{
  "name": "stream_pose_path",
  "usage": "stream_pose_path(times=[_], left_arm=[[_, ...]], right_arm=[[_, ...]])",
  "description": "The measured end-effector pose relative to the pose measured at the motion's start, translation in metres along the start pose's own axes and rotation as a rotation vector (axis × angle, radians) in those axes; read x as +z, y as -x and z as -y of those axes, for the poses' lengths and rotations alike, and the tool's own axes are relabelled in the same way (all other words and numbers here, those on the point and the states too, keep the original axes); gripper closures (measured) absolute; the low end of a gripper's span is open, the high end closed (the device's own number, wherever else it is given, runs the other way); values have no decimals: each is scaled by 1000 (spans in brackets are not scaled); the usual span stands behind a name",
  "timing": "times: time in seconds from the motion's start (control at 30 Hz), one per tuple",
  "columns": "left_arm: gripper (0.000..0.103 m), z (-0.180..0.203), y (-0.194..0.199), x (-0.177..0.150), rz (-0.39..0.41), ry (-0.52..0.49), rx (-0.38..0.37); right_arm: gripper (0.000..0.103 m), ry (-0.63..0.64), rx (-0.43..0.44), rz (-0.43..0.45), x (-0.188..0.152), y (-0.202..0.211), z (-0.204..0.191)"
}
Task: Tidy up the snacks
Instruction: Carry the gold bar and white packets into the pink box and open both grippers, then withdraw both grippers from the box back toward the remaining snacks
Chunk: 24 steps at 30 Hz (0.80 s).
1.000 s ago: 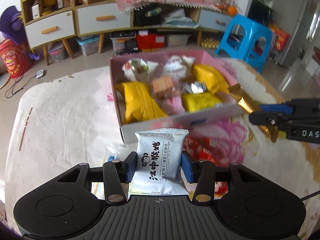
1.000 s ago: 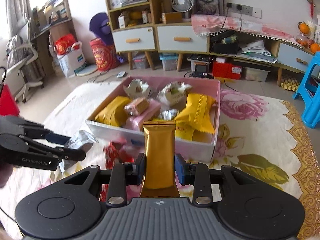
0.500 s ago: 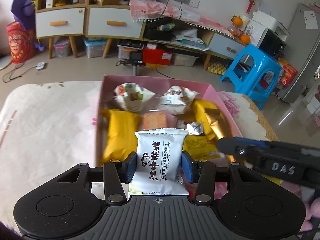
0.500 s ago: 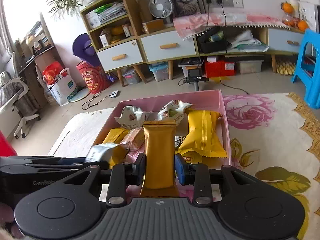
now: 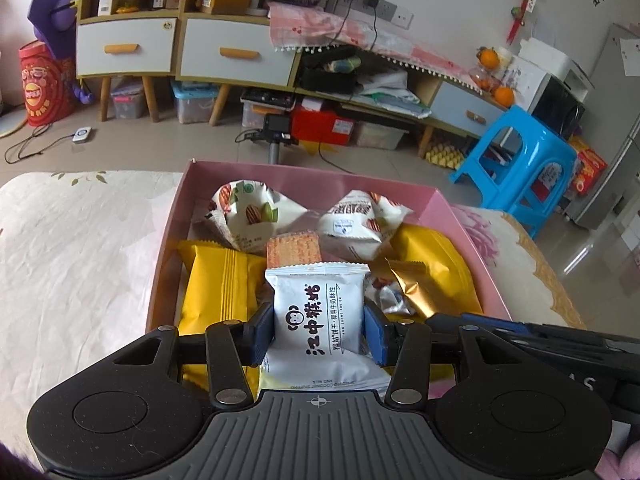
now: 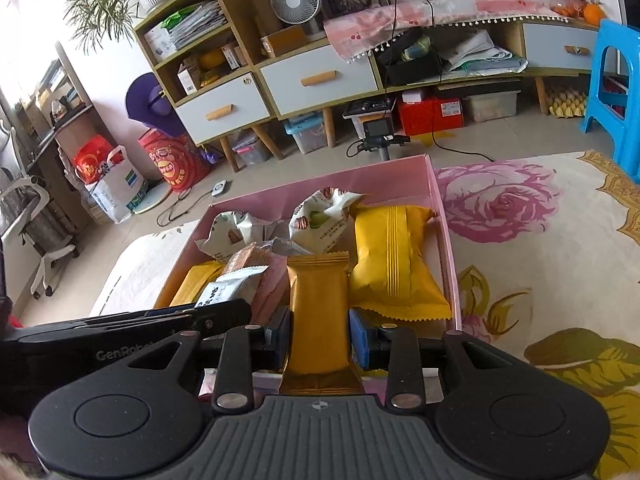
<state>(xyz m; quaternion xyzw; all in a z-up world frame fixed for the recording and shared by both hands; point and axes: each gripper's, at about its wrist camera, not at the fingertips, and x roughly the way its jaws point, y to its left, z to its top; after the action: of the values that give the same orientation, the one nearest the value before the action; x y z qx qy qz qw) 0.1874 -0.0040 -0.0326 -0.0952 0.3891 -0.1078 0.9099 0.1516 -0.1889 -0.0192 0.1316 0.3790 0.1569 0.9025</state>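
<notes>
My left gripper [image 5: 319, 330] is shut on a white biscuit packet [image 5: 320, 308] with black Chinese print, held over the near part of the pink box [image 5: 304, 178]. My right gripper [image 6: 319, 340] is shut on a gold snack bar [image 6: 318, 312], held over the box [image 6: 440, 216] near its front edge. The box holds yellow packets [image 5: 218, 292], white nut packets [image 5: 248, 212], an orange cracker pack [image 5: 294, 248] and more. The right gripper's arm [image 5: 540, 340] crosses the left wrist view; the left gripper's arm [image 6: 120, 328] crosses the right wrist view.
The box stands on a table with a white and pink floral cloth [image 6: 520, 240]. Beyond it are a low cabinet with drawers [image 5: 168, 48], a blue plastic stool [image 5: 516, 160], storage bins and cables on the floor.
Both grippers have moved forward from in front of the box to above its contents, still holding their snacks. The two grippers have come closer together.
</notes>
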Motion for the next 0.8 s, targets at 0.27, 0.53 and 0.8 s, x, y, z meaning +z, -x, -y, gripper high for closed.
stream_pose_path(times=[0.27, 0.53, 0.8], left_arm=[[55, 0, -7, -2, 61, -9, 9], [48, 3, -2, -4, 30, -28, -14], [36, 6, 16, -8, 11, -56, -50]], right_arm=[[78, -13, 13, 49, 2, -4, 5], [62, -31, 0, 81, 6, 1, 5], [34, -26, -18, 87, 7, 14, 9]])
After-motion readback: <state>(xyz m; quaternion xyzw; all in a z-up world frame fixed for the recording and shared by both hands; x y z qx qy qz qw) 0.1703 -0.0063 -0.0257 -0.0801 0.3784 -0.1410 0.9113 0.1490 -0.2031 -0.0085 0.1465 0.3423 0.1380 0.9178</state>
